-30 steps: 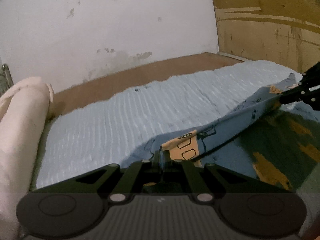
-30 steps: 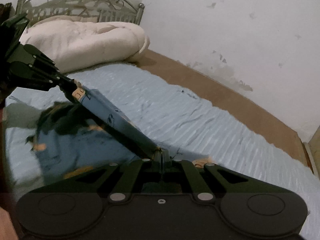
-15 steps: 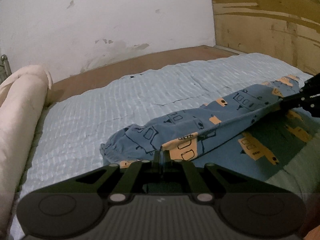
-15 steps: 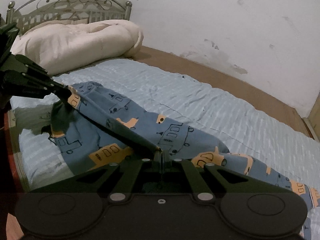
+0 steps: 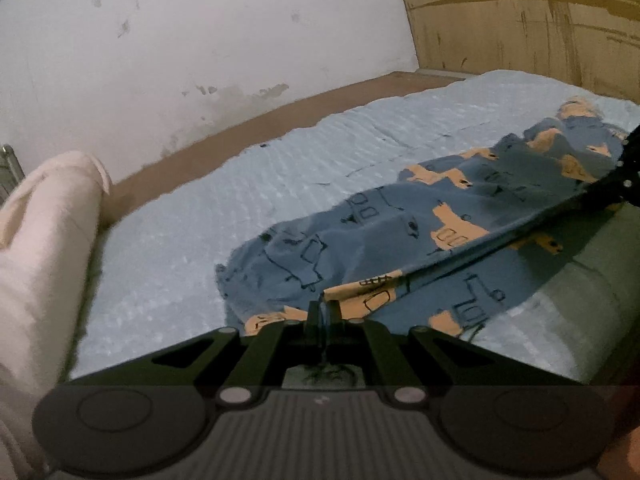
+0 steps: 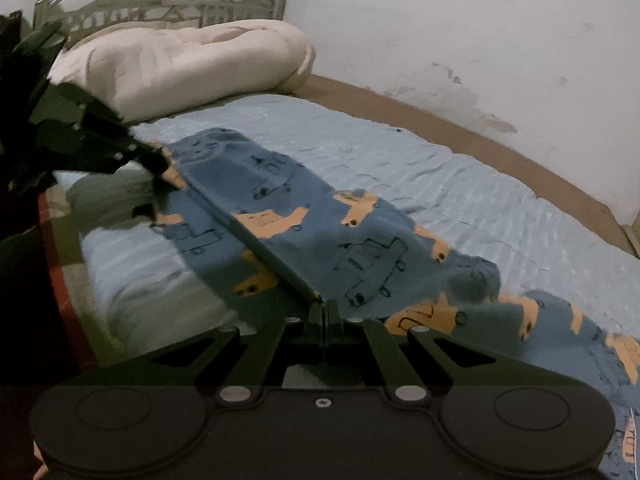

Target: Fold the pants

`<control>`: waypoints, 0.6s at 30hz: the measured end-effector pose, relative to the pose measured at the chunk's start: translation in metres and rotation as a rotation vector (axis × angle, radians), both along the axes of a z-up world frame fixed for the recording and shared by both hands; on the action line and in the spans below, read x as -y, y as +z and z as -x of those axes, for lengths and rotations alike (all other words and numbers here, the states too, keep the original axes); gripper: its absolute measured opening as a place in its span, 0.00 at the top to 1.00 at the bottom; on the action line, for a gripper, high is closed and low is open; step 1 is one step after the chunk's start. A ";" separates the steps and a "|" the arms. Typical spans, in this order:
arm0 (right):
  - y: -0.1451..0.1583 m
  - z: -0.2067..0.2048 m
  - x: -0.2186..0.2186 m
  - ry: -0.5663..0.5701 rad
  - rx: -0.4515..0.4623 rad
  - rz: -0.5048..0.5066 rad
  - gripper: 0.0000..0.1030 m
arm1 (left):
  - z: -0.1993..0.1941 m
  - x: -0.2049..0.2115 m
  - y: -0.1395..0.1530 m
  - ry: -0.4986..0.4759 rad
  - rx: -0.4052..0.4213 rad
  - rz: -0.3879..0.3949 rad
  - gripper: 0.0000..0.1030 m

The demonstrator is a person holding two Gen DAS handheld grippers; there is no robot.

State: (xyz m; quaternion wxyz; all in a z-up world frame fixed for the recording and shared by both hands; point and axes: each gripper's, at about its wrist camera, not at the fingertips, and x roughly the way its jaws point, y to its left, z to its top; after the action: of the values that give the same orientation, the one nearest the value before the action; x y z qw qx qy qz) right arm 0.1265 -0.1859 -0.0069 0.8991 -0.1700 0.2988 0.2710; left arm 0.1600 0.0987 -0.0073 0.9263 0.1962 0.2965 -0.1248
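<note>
Blue pants (image 5: 400, 224) (image 6: 360, 248) with orange and dark vehicle prints lie spread along the light blue bed sheet (image 5: 240, 184). My left gripper (image 5: 324, 306) is shut on the near edge of the cloth at one end. My right gripper (image 6: 324, 304) is shut on the same edge at the other end. That edge runs taut and slightly raised between them. The right gripper (image 5: 600, 196) shows at the right rim of the left wrist view, and the left gripper (image 6: 160, 166) shows at the left of the right wrist view.
A cream duvet roll (image 6: 180, 64) lies at the head of the bed before a metal headboard (image 6: 160, 4). A white wall (image 5: 200, 40) runs along the far side, with a brown strip (image 5: 280, 116) below it. A wooden panel (image 5: 520, 28) stands at the foot.
Both grippers have come down and forward with the pants' edge. The cloth, hanging steeply a second ago, now lies spread out on the sheet with its printed side showing.
</note>
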 end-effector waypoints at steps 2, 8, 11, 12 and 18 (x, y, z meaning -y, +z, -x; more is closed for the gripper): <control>-0.003 0.000 -0.002 0.005 -0.011 -0.003 1.00 | -0.003 0.000 0.004 0.004 0.020 -0.018 1.00; -0.008 -0.005 -0.009 -0.010 -0.034 -0.028 1.00 | -0.018 0.003 0.007 -0.009 0.082 -0.079 1.00; -0.009 -0.004 -0.012 -0.012 -0.045 -0.023 1.00 | -0.021 0.004 -0.008 -0.034 0.041 -0.125 1.00; -0.010 -0.003 -0.012 -0.009 -0.044 -0.021 1.00 | -0.019 0.004 -0.014 -0.038 0.028 -0.134 1.00; -0.017 -0.001 -0.012 0.001 -0.059 -0.007 1.00 | -0.018 0.002 -0.022 0.007 -0.007 -0.079 0.99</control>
State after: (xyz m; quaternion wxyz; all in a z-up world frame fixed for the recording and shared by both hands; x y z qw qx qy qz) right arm 0.1280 -0.1740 -0.0236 0.8904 -0.1588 0.3242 0.2773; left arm 0.1785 0.0967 -0.0295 0.9172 0.2310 0.3052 -0.1104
